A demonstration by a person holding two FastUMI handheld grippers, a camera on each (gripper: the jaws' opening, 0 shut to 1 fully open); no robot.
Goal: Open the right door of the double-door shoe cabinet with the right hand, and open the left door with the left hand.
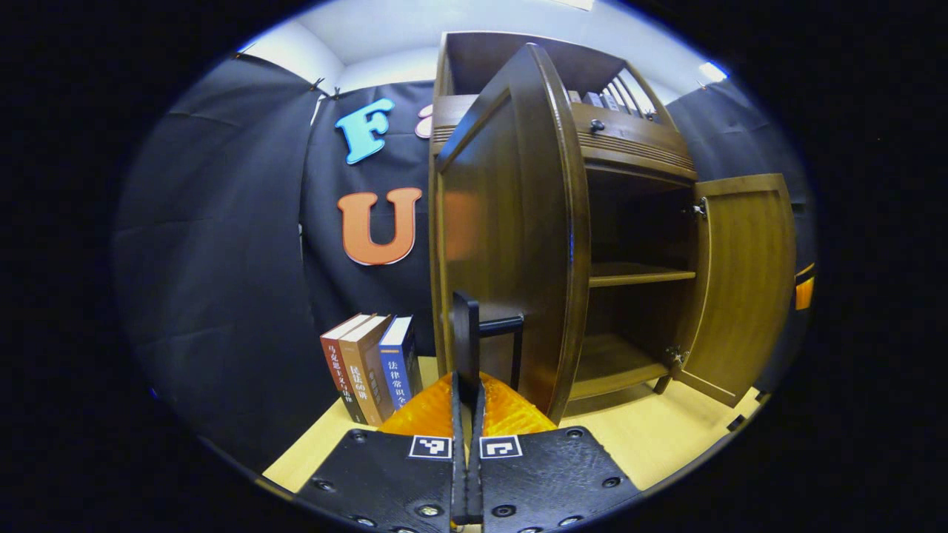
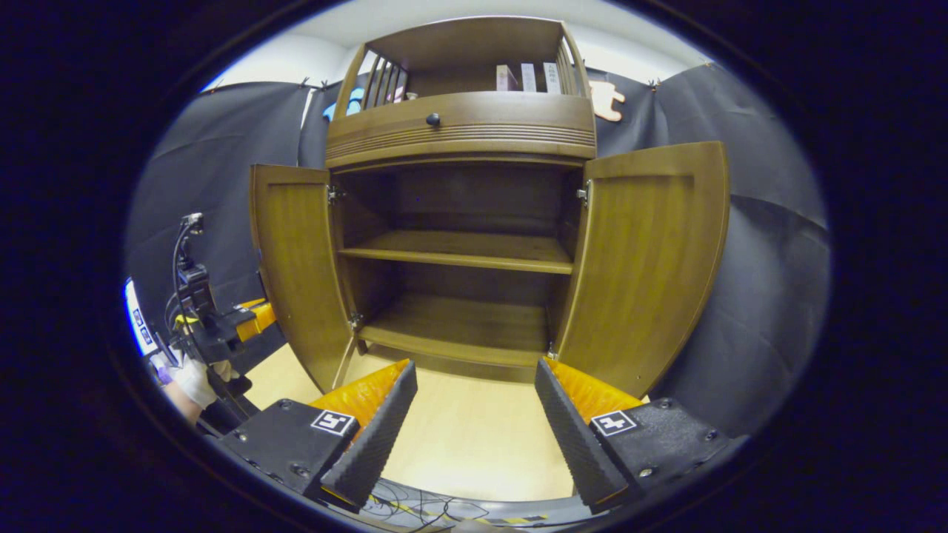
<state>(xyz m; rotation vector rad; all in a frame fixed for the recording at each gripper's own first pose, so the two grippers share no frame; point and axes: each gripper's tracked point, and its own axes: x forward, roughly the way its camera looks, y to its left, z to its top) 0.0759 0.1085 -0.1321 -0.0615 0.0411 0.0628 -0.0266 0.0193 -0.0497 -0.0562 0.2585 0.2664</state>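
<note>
I have the left claw [image 1: 466,414] pressed together on the dark handle [image 1: 495,326] of the left door [image 1: 511,222], which stands swung well out from the shoe cabinet [image 2: 459,126]. My right claw [image 2: 474,414] is spread and holds nothing, hanging back in front of the open shelves; the right door [image 2: 652,259] stands wide open too. My worry: if I drag the left door further, the hinge may bind and the cabinet could shift on the tabletop [image 2: 459,437], or the door might swing toward the three books [image 1: 370,363] standing just beside it. A sideways pull could also slip the handle out. The book spines carry Chinese writing I cannot read reliably from here
</note>
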